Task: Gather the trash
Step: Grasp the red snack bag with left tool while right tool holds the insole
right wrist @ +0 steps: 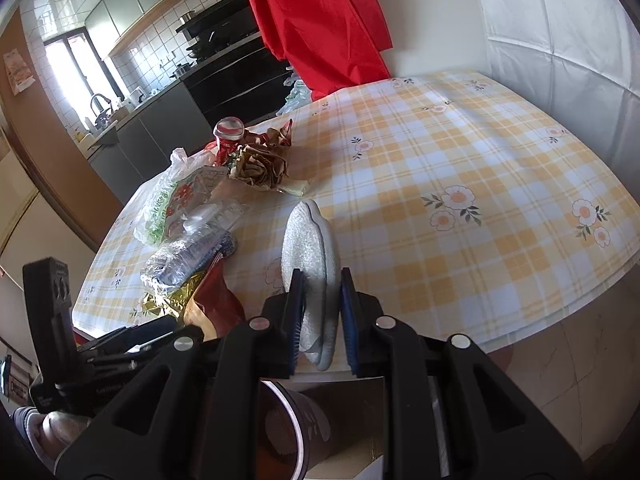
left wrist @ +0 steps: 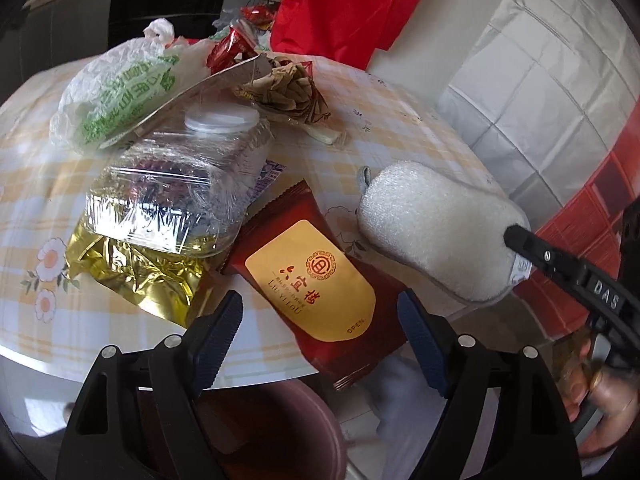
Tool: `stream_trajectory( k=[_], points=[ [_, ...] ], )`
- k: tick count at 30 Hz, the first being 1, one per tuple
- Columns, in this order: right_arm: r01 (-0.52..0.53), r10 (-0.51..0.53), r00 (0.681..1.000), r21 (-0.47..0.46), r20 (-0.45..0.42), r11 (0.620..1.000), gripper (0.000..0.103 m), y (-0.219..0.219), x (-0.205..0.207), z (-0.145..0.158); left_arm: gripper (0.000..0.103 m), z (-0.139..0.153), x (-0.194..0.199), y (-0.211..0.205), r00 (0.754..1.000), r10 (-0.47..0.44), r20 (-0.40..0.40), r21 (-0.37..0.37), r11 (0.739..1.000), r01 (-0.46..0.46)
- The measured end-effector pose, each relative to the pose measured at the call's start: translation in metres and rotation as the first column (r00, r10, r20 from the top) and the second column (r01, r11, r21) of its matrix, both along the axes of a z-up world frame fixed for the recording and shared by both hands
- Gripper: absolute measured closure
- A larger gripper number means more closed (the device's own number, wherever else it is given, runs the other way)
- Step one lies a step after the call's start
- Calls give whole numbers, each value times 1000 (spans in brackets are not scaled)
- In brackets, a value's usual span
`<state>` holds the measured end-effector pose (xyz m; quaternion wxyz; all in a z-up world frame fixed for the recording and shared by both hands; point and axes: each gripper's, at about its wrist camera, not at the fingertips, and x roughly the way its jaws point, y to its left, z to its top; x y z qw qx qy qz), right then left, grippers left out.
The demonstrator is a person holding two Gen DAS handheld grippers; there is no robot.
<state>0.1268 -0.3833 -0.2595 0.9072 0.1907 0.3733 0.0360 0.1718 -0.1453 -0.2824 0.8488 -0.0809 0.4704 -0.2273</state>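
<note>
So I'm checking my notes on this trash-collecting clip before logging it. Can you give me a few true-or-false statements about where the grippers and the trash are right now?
1. The right gripper is shut on the white sponge. True.
2. The left gripper holds the red packet. False: its jaws stand open, the packet lying between them on the table edge.
3. The clear plastic container lies partly on the gold foil bag. True.
4. The tablecloth is plain blue. False: it is yellow-and-white check with flowers.
5. A dark bin sits below the table edge. True.
</note>
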Motion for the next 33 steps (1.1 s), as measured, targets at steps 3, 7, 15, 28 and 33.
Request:
stream_trajectory(
  k=[3,7,15,28,33],
  points=[
    [-1,1,1000,10,2,1000,82,-4,-2,-2,23,-6,14,2,995,67,-80,-71,995,-73],
    [-3,3,1000,15,7,1000,82,-5,-3,-3,23,-10,26,2,986,119,-114,-82,988,-129],
    [-8,8,1000,20,7,1000,82,-5,-5,-4,25,-28,31,-5,977,124,-176,-88,986,-141],
    [-22,22,998,2,60,1000,83,8,-15,18,63,16,2,-10,999,-51,-1,-73,996,51],
    [-27,27,996,-1,87,1000,83,14,-20,29,63,43,-21,11,996,-69,63,-80,994,74]
  ],
)
